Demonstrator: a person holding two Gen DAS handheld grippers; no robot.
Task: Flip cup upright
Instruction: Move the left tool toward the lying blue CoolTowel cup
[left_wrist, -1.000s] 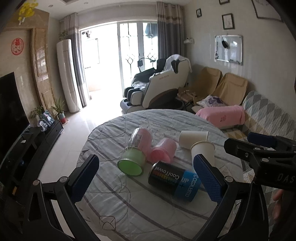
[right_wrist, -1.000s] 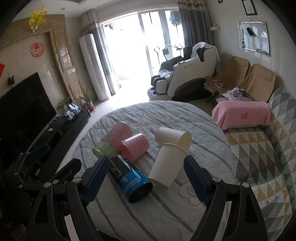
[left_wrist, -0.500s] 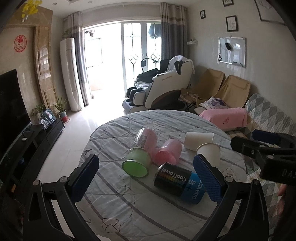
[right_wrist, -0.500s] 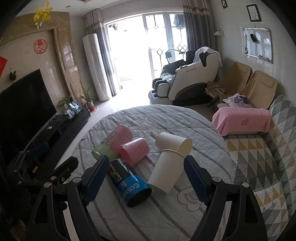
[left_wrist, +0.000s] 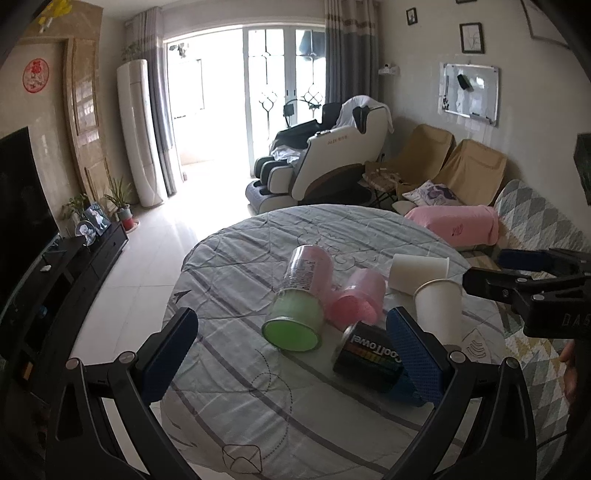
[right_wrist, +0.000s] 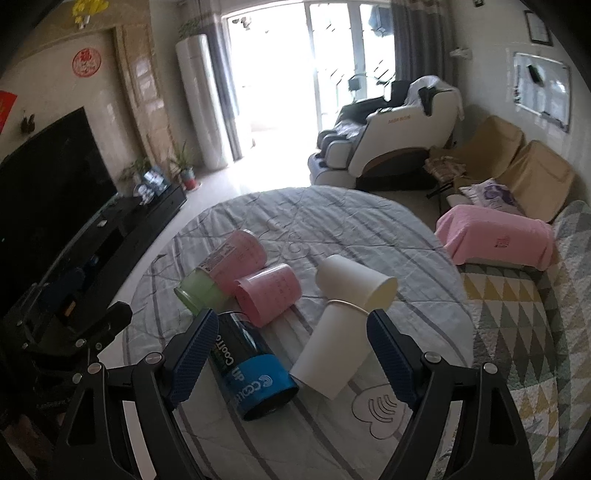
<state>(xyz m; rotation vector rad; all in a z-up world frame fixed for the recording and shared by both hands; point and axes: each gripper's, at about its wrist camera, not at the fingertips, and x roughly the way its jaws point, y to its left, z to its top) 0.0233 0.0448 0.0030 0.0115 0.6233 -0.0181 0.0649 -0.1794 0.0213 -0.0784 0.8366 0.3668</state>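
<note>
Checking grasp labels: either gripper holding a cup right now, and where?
Nothing held. Left gripper and right gripper are both open above the table; the cups all lie on their sides, none between the fingers.

The right gripper (right_wrist: 291, 349) hangs with jaws wide apart above a round table (right_wrist: 369, 229). Between its fingers lie a black-and-blue cup (right_wrist: 251, 373) and a white paper cup (right_wrist: 332, 350), both on their sides.
</note>
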